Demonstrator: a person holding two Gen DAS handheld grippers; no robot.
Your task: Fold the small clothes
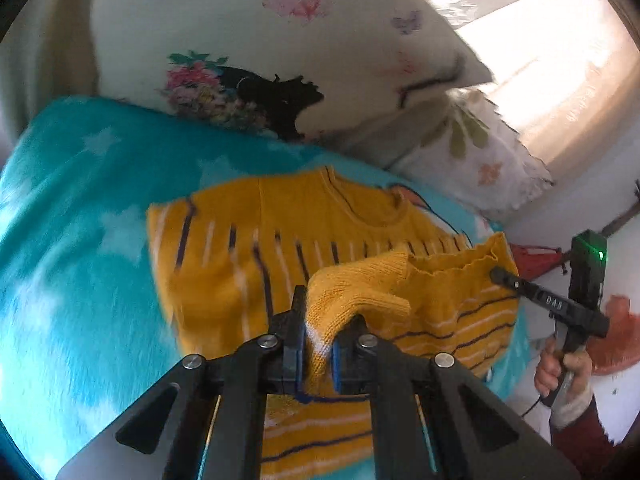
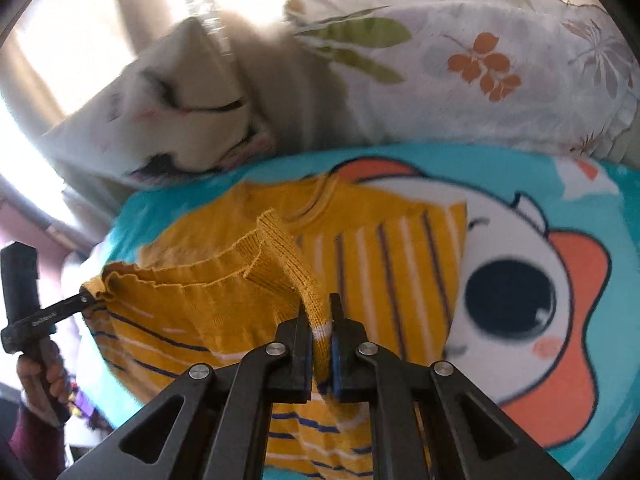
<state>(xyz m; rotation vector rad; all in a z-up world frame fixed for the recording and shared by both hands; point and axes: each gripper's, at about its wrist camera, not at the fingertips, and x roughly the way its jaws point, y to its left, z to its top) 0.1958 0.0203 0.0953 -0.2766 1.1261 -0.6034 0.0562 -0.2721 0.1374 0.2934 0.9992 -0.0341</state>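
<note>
A small yellow knit sweater (image 1: 256, 248) with white and navy stripes lies on a turquoise blanket (image 1: 72, 240), neck toward the pillows. My left gripper (image 1: 316, 320) is shut on one bottom-hem corner, held up off the blanket. My right gripper (image 2: 322, 320) is shut on the other hem corner of the sweater (image 2: 384, 264). The hem stretches between them, lifted over the body. The right gripper also shows in the left wrist view (image 1: 496, 274); the left gripper shows in the right wrist view (image 2: 86, 298).
The turquoise blanket (image 2: 592, 216) bears a large cartoon face (image 2: 512, 300). A white pillow with a black cat print (image 1: 280, 96) and a floral pillow (image 2: 480, 64) lie beyond the sweater. Bright window light falls behind them.
</note>
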